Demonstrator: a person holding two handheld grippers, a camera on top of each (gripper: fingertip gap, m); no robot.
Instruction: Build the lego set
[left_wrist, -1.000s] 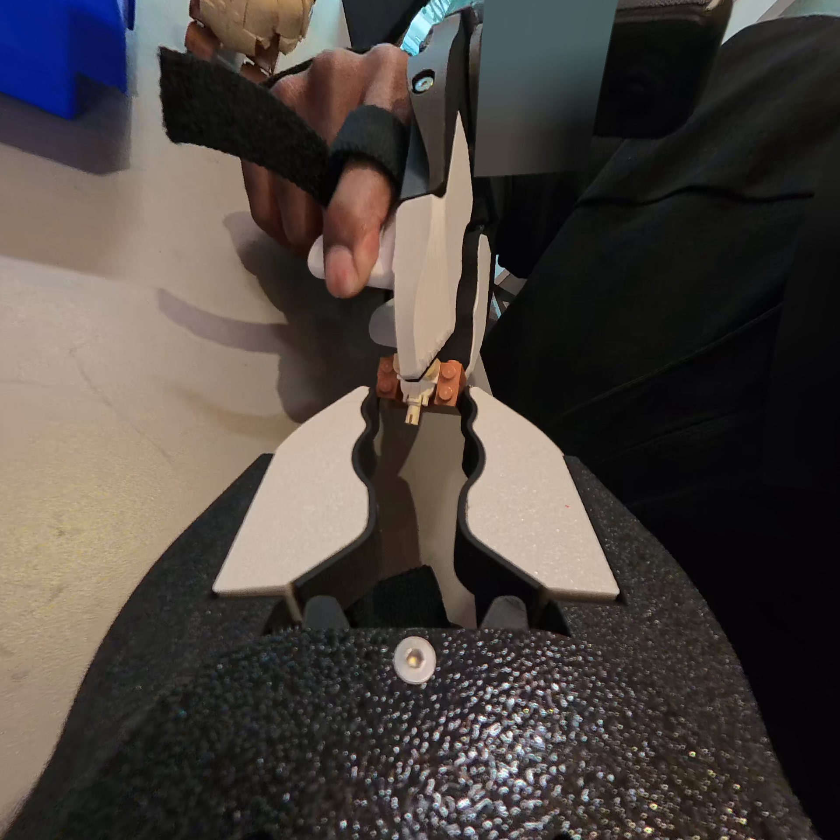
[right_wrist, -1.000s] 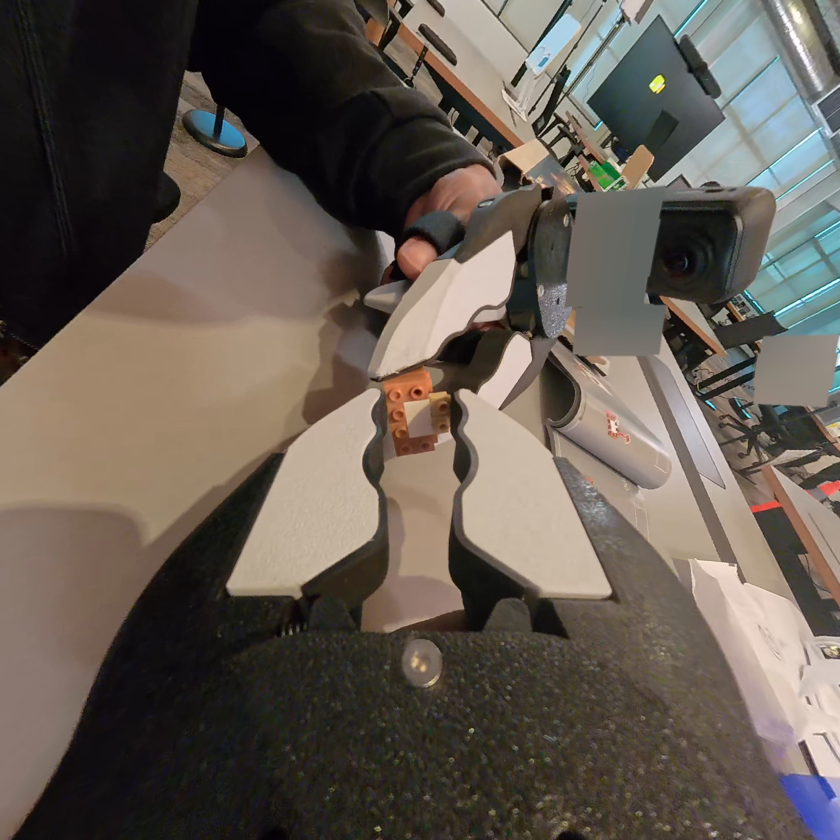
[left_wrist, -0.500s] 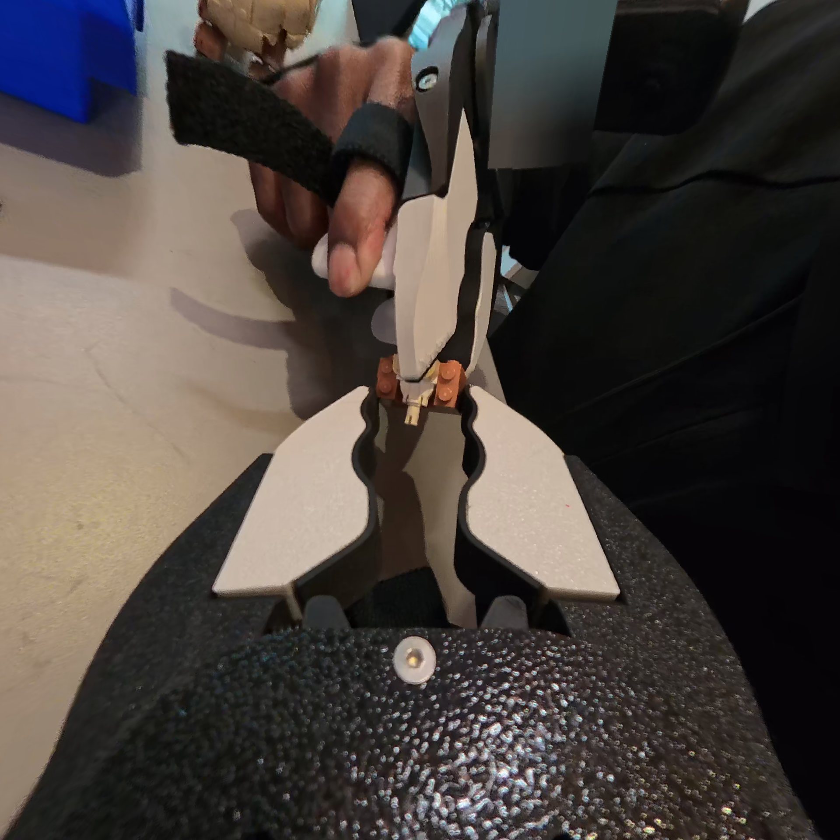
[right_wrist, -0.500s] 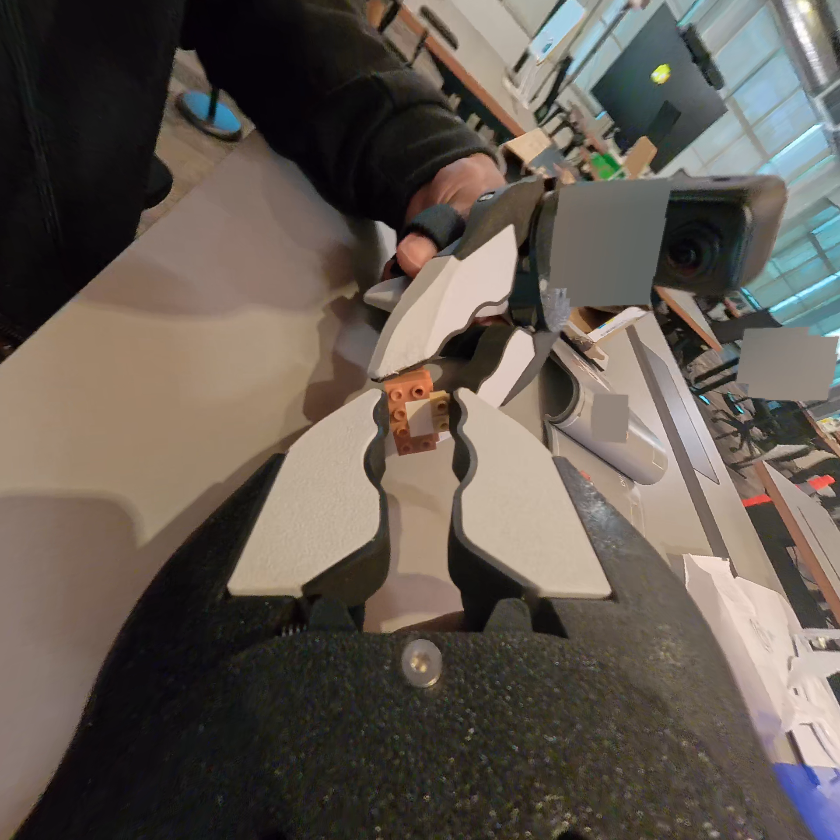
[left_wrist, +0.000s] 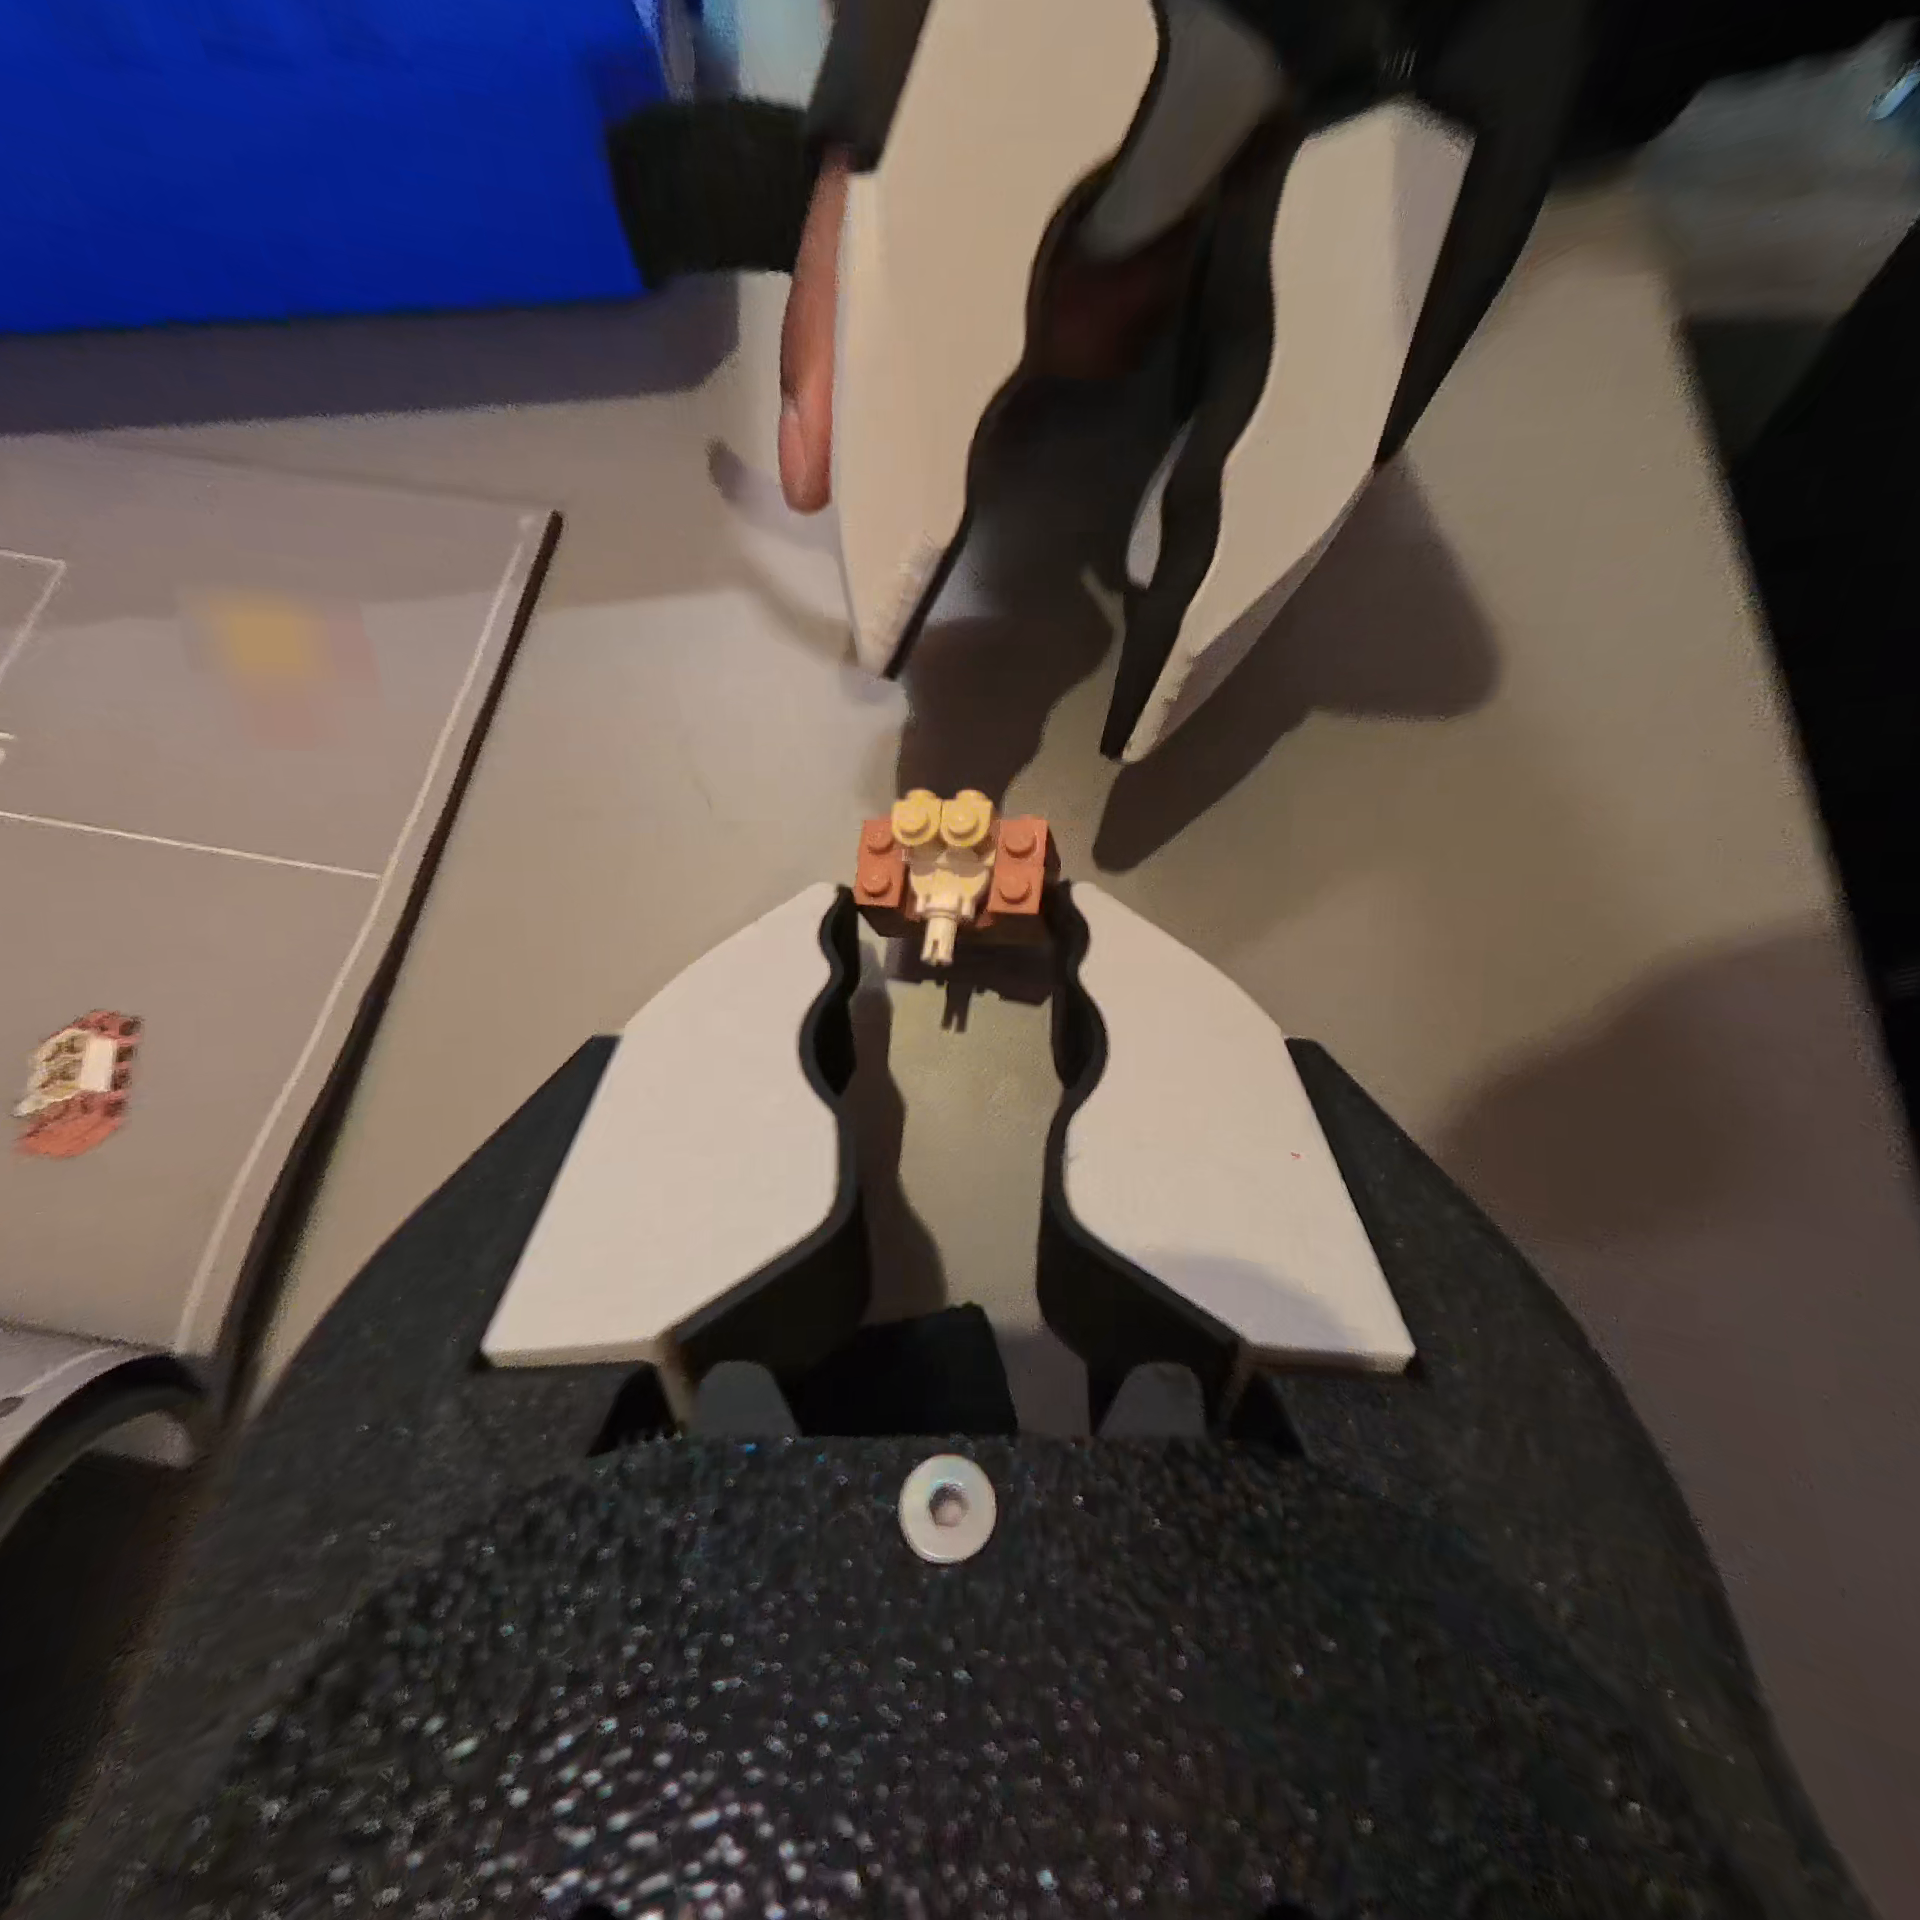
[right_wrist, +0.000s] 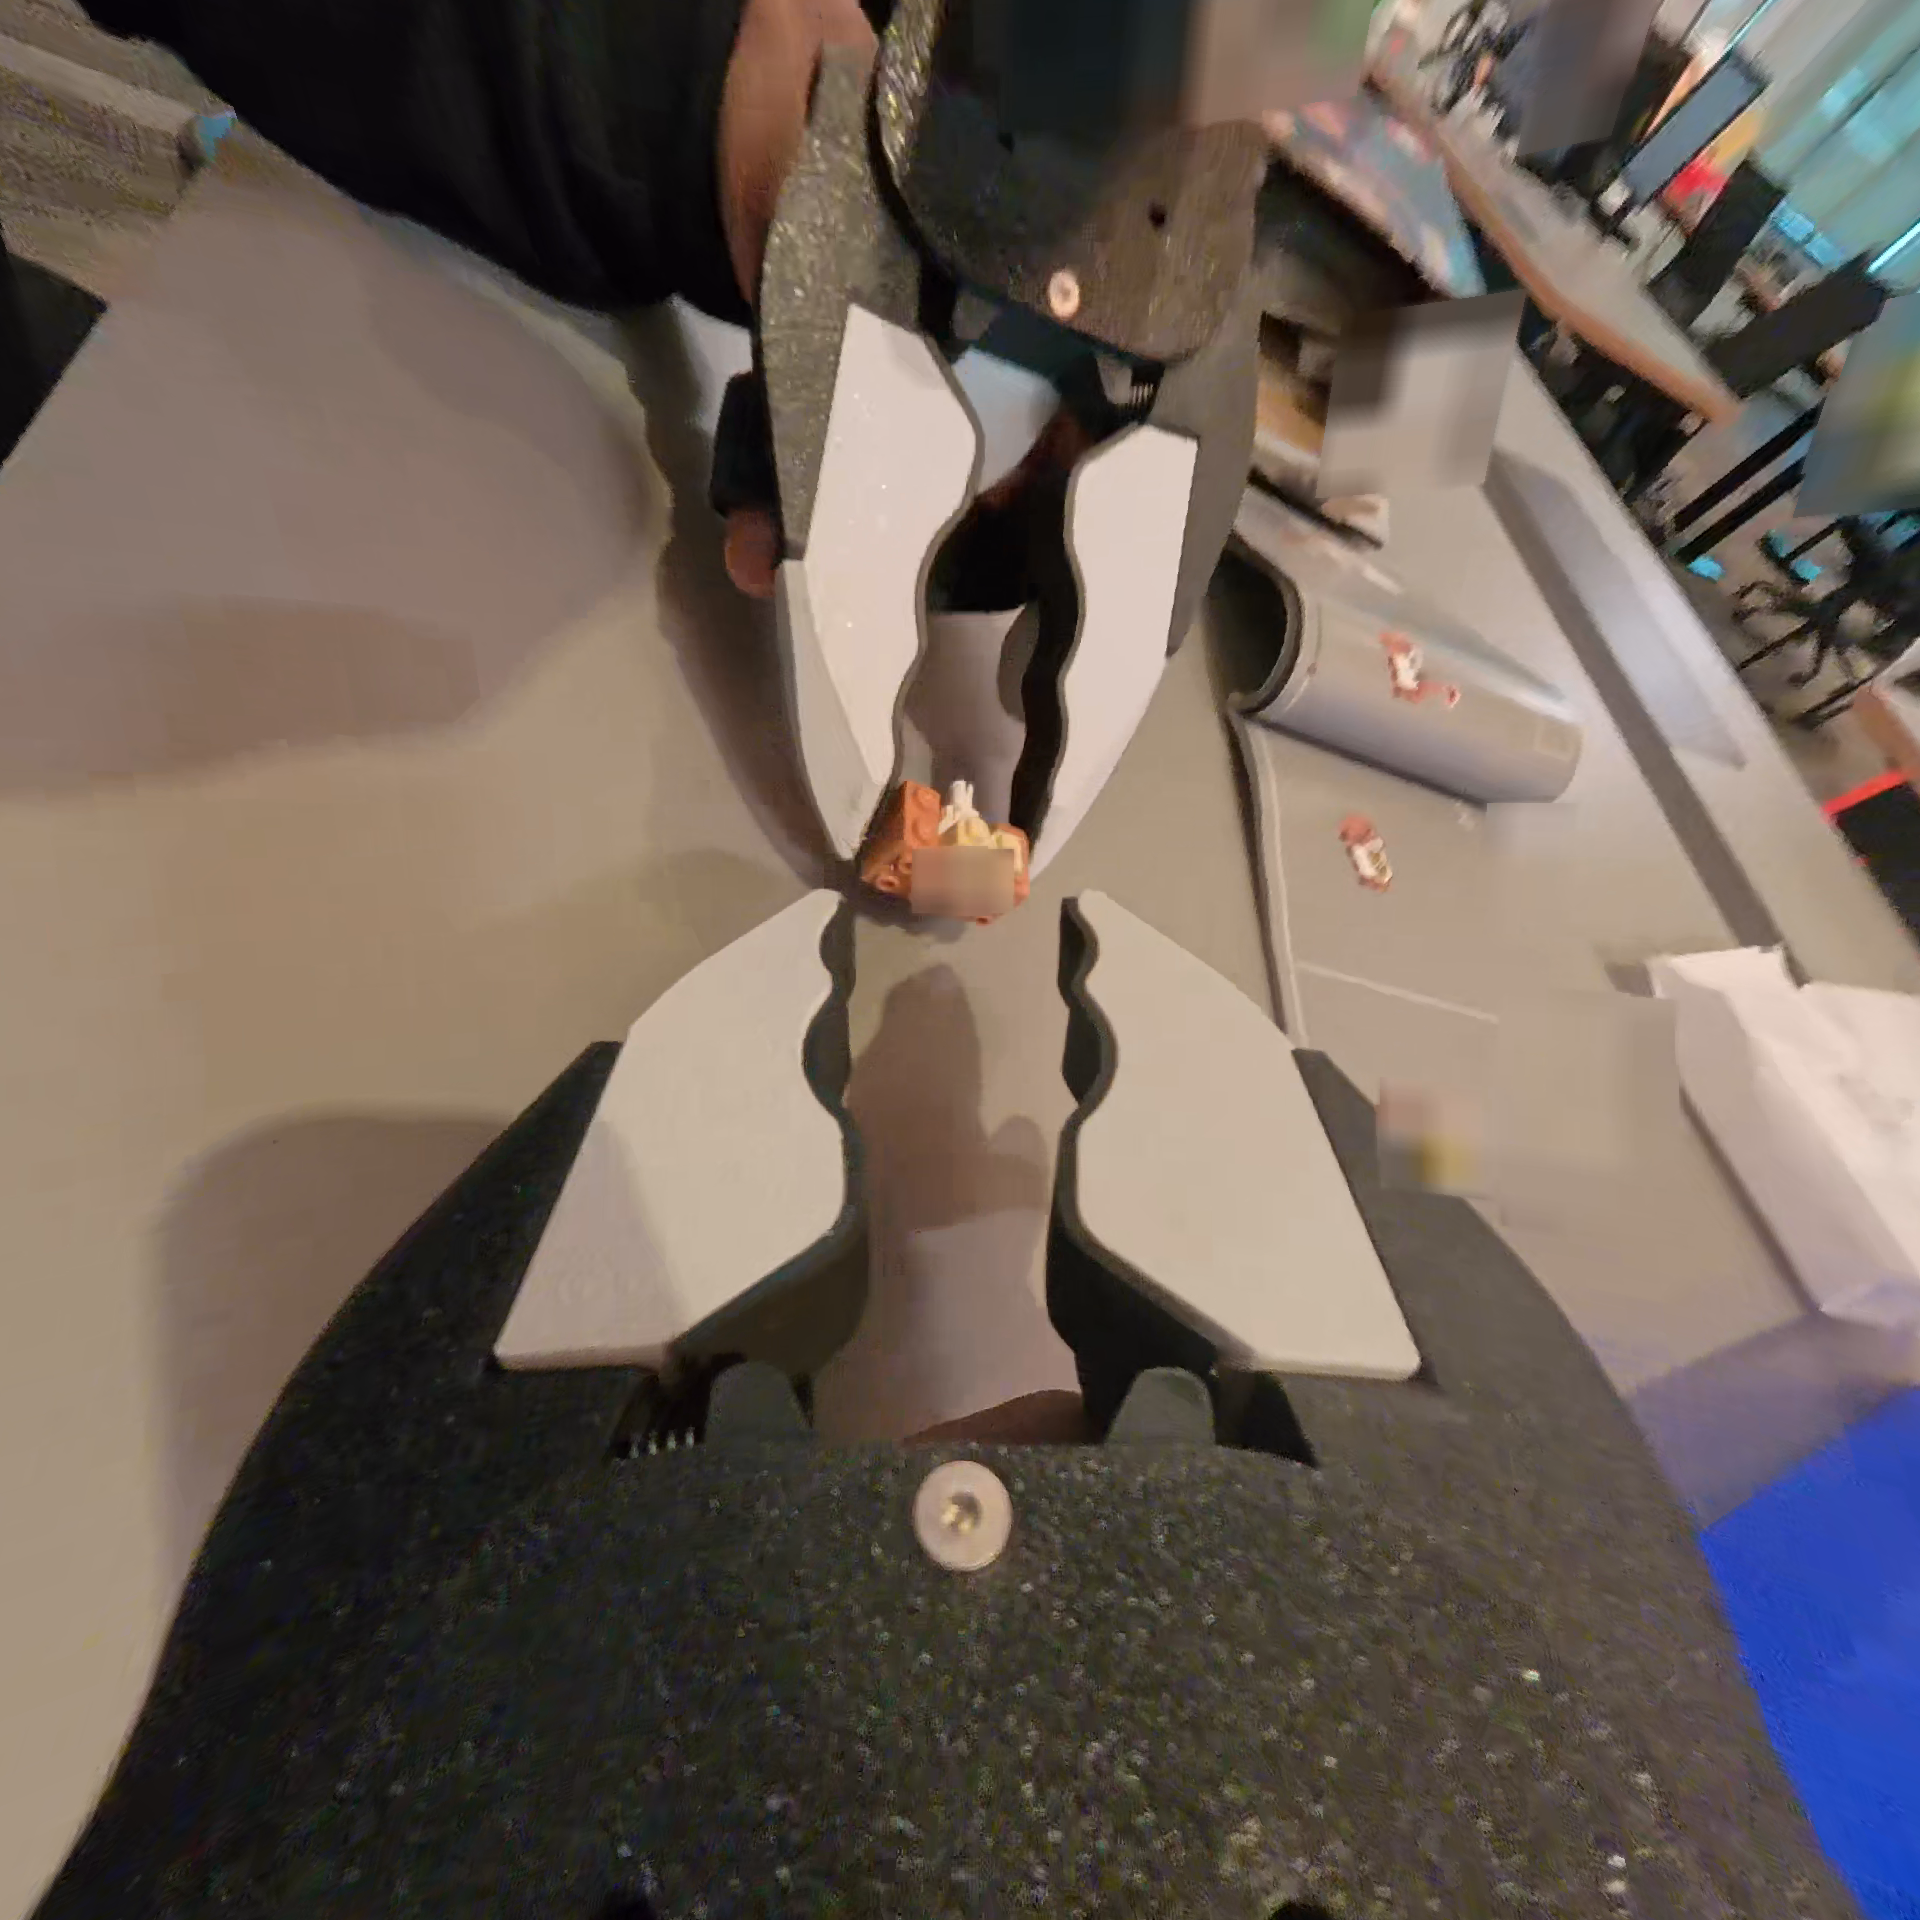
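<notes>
My left gripper (left_wrist: 956, 906) is shut on a small brick assembly (left_wrist: 954, 868) of brown bricks with tan pieces in the middle. Both fingertips press on its brown sides, and it is held just above the grey table (left_wrist: 1455, 935). The right wrist view shows the same hold: the left gripper (right_wrist: 945, 844) points down with the assembly (right_wrist: 902, 821) at its tips. My right gripper (right_wrist: 956, 914) is open and holds nothing, its tips just short of the assembly. In the left wrist view the right gripper (left_wrist: 1003, 707) hangs open above and behind the assembly.
A blue bin (left_wrist: 312, 156) stands at the back left. A grey mat (left_wrist: 208, 831) lies left of the left gripper, one end rolled up (right_wrist: 1403, 696), with small brick builds (right_wrist: 1366, 852) on it. White papers (right_wrist: 1818, 1091) lie at the right. A person's black sleeve (right_wrist: 468, 156) is behind. My left and right fingertips are right by each other.
My right gripper opened, let go of the brick assembly and drew back from it. The left gripper kept its hold. Both grippers have tilted down toward the table.
</notes>
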